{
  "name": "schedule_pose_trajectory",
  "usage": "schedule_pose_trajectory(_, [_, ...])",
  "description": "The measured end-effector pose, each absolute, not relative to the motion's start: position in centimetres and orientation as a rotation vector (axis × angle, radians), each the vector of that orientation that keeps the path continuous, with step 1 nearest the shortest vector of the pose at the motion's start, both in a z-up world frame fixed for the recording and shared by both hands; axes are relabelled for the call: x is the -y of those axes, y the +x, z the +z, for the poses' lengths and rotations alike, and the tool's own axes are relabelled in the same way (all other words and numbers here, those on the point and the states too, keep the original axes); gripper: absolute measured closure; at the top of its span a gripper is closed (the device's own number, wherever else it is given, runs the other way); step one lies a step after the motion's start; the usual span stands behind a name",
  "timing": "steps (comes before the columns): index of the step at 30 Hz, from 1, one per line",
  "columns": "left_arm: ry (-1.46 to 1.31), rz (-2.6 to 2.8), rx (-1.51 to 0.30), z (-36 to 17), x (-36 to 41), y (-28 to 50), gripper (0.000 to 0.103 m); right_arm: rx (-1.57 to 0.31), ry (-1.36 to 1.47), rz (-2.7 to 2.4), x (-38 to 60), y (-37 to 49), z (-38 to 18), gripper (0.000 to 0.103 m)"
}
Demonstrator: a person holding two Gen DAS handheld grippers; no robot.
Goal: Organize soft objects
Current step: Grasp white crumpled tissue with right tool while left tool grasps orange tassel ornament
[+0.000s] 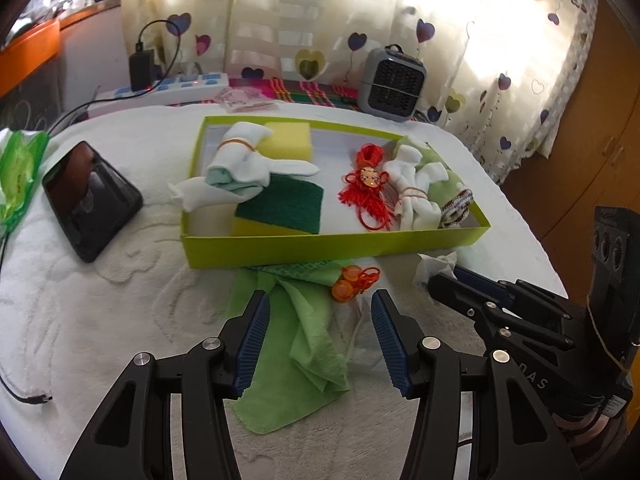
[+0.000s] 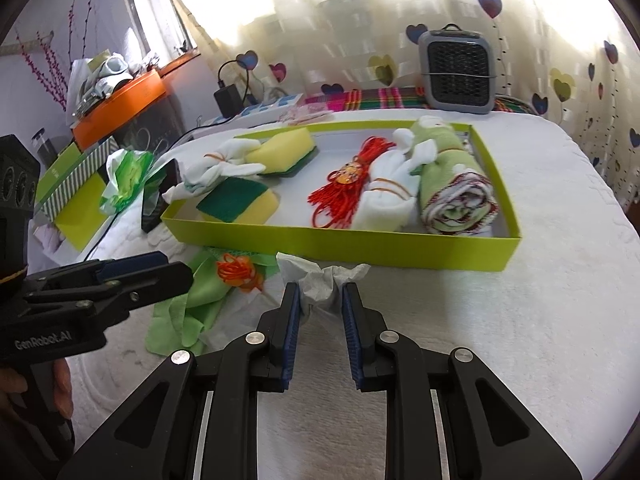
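Right gripper [image 2: 320, 298] pinching crumpled white tissue [image 2: 320, 280], left gripper [image 1: 320, 310] spread above rumpled green cloth [image 1: 304, 344]

Soft things in and before the green box [image 1: 332, 246]

In the box: two sponges [image 1: 289, 141], two tied white cloths [image 1: 244, 164], a red tassel [image 1: 366, 186] and a rolled towel [image 2: 456, 188]. Before it, on the white cover: a crumpled green cloth [image 1: 308, 344], an orange knot [image 1: 352, 282], and a wadded tissue [image 2: 320, 284] pinched upright

crumpled white tissue paper [image 2: 320, 280], fuzzy green cloth [image 1: 308, 336], matt cardboard box [image 1: 320, 246], porous foam sponge [image 1: 288, 140]
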State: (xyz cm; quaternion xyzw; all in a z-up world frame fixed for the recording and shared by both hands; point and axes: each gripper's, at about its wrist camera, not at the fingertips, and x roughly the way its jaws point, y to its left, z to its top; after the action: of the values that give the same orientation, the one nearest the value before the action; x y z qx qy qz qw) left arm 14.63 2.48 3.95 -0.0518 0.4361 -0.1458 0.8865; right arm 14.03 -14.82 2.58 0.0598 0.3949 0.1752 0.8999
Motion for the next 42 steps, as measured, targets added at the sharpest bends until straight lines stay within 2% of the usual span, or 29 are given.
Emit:
schedule_pose_trajectory(6, [0.010,-0.323,-0.898,3.7,0.2,14.5,0.066,-0.798,0.144,0.333,16.2,13.1,2.9,0.081])
schedule_pose_trajectory(11, [0.048,-0.334,-0.906,3.1,1.7,15.0,0.072,-0.795,0.165,0.329,16.9,13.0,2.9,0.081])
schedule_pose_trajectory(23, [0.059,-0.271,-0.913,2.3,1.8,16.4,0.073,-0.792,0.191,0.341,17.5,12.9,2.6,0.081])
schedule_pose_trajectory(30, [0.047,-0.264,-0.922,1.8,1.5,16.8,0.081,-0.791,0.195,0.338,17.5,12.9,2.6,0.081])
schedule_pose_trajectory(42, [0.028,-0.269,-0.900,2.0,1.4,16.7,0.082,-0.792,0.197,0.339,17.6,12.9,2.6,0.081])
